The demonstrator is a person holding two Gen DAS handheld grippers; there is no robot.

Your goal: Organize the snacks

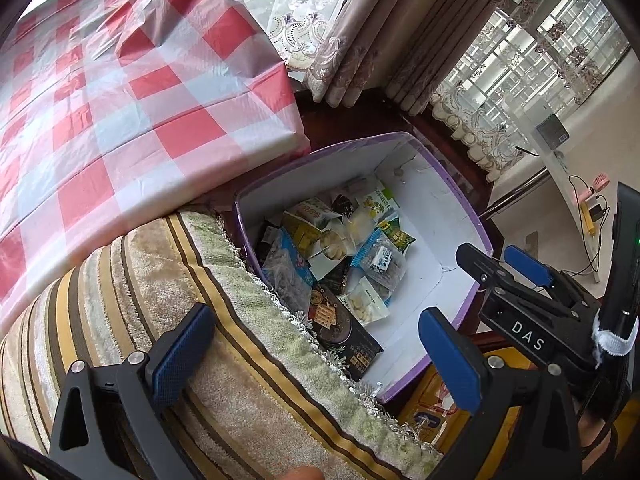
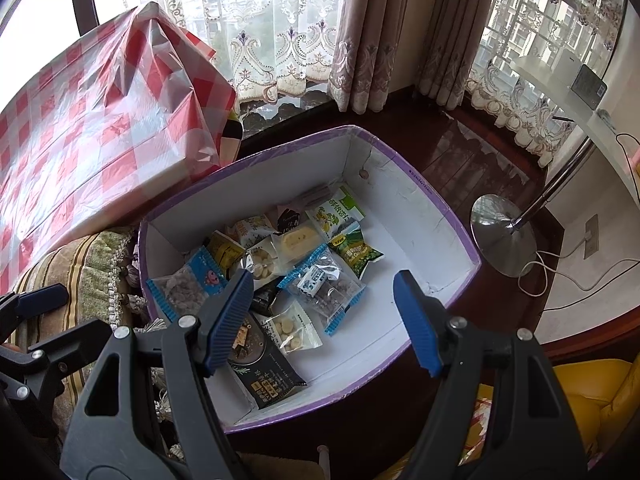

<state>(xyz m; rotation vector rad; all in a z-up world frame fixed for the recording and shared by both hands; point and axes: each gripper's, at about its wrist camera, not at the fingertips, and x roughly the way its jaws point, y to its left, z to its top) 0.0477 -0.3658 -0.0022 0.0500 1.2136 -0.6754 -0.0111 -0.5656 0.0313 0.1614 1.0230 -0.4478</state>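
Observation:
A purple-rimmed cardboard box (image 1: 472, 216) (image 2: 440, 204) with a white inside sits low beside a striped cushion. Several snack packets lie in it: a black cracker packet (image 1: 344, 332) (image 2: 268, 376), a blue-edged clear packet (image 1: 380, 260) (image 2: 326, 286) and a green packet (image 1: 400, 236) (image 2: 356, 254). My left gripper (image 1: 316, 356) (image 2: 76, 314) is open wide over the cushion's edge and the box's near corner, holding nothing. My right gripper (image 2: 322, 322) (image 1: 488, 254) hangs open above the box's near side, its jaws empty.
A table under a red-and-white checked cloth (image 1: 120, 100) (image 2: 88, 128) stands left of the box. The striped cushion (image 1: 240, 360) borders the box's left side. Curtains (image 2: 360, 40) hang behind. A floor lamp's metal base (image 2: 504, 236) and cables lie right. Something yellow (image 2: 592, 392) lies at the lower right.

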